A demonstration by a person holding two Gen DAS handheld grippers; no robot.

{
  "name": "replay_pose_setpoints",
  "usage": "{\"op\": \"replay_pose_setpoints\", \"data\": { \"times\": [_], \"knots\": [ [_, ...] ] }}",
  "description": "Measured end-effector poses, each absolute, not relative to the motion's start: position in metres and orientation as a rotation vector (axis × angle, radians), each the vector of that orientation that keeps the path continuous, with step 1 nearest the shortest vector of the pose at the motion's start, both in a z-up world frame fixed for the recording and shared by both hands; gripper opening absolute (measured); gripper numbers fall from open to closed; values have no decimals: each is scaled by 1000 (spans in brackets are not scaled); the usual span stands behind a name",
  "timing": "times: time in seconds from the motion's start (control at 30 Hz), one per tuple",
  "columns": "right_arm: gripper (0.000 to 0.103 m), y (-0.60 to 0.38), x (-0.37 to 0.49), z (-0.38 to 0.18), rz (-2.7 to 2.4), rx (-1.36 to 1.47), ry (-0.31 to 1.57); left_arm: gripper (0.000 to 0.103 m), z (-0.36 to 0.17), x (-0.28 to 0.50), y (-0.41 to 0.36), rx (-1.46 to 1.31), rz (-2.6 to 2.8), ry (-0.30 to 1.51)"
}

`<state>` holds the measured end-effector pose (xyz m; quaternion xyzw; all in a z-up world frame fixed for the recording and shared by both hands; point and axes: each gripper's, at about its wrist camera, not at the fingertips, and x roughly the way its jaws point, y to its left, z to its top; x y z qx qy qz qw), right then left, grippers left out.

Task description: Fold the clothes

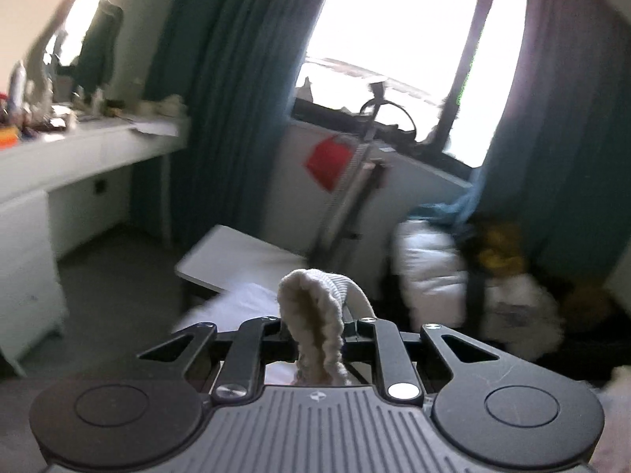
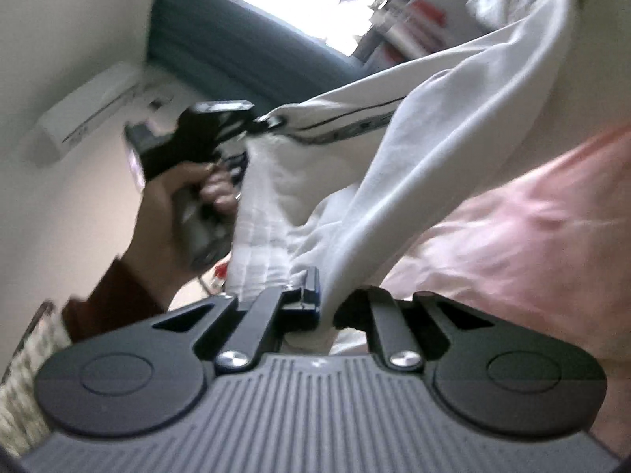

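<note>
Left tongs (image 1: 311, 339): pinching ribbed cream hem. Right tongs (image 2: 315, 307): clamped on white garment (image 2: 394, 149), which hangs aloft between both, above pink bedding (image 2: 532, 216). Hand (image 2: 173, 205) grips left tool. Risk, judged: thin bite on bunched hem slips under stretch; corner drops, fold skews, cloth slumps onto bed.
</note>
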<state>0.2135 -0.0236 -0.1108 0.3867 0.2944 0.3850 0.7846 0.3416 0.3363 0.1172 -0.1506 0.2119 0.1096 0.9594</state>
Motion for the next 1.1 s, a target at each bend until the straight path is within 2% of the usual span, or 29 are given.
{"op": "replay_pose_setpoints", "data": {
  "times": [0.1, 0.2, 0.3, 0.4, 0.53, 0.57, 0.63, 0.7, 0.77, 0.8, 0.87, 1.1],
  "knots": [
    [8, 28, 235, -118, 902, 808, 659, 18, 74, 368, 377, -260, 277, 490],
    [8, 53, 253, -138, 882, 720, 762, 19, 14, 386, 410, -279, 299, 590],
    [6, 49, 261, -148, 875, 665, 828, 21, -20, 387, 423, -271, 263, 576],
    [6, 43, 265, -137, 892, 612, 852, 24, -26, 378, 428, -297, 233, 537],
    [10, 33, 262, -111, 901, 536, 852, 38, -17, 358, 427, -296, 208, 539],
    [13, 35, 253, -117, 899, 515, 847, 45, -13, 349, 423, -297, 198, 556],
    [23, 49, 254, -112, 880, 411, 836, 52, -4, 328, 416, -290, 177, 590],
    [41, 42, 245, -108, 832, 337, 803, 54, 6, 299, 406, -277, 166, 597],
    [54, 29, 235, -98, 807, 313, 791, 58, 16, 269, 395, -283, 149, 590],
    [65, 22, 230, -93, 795, 301, 786, 60, 19, 254, 388, -289, 142, 583],
    [76, 0, 214, -84, 780, 280, 759, 64, 26, 224, 369, -288, 146, 559],
    [78, -61, 160, -42, 704, 154, 633, 67, 52, 131, 261, -246, 56, 489]
  ]
}}
